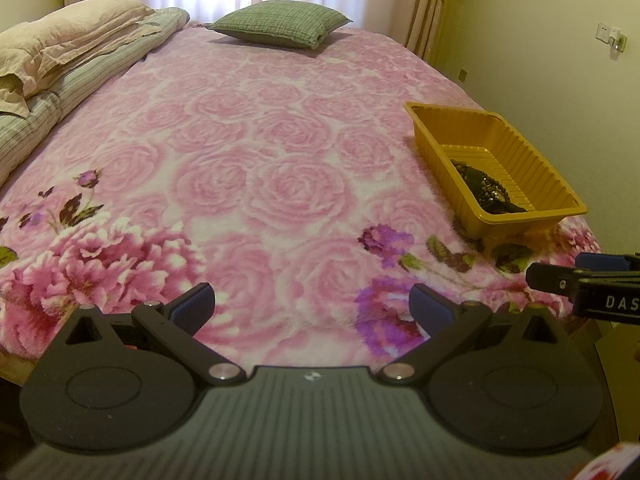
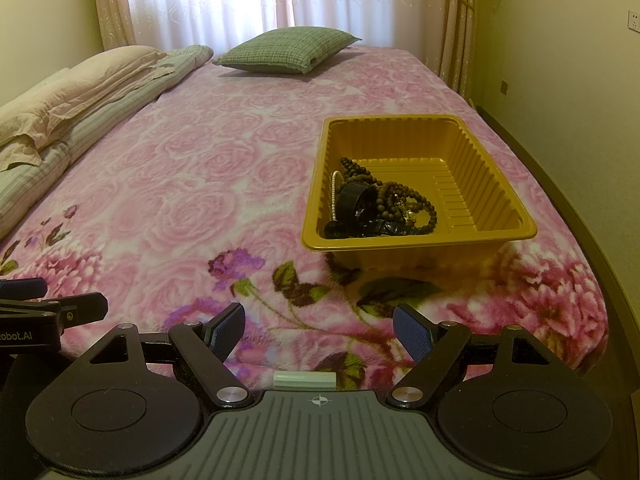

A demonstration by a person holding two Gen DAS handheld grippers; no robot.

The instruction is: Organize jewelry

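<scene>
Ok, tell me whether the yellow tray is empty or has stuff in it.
Not empty. The yellow tray holds a heap of jewelry at its near left end: dark bead strands, a pale bead string, a black band. The far part is bare.

Floral blanket (image 2: 192, 184), green pillow (image 2: 286, 50), perhaps folded bedding (image 2: 80, 92)

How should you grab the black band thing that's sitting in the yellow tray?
Probably from straight above, with the open right gripper. The wide black band stands on its edge in the yellow ribbed plastic tray, so its top curve sticks up free. Pinch that curve across its thin wall. The tray's walls block the sides, and the brown wooden bead strands crowd it on the right.
</scene>
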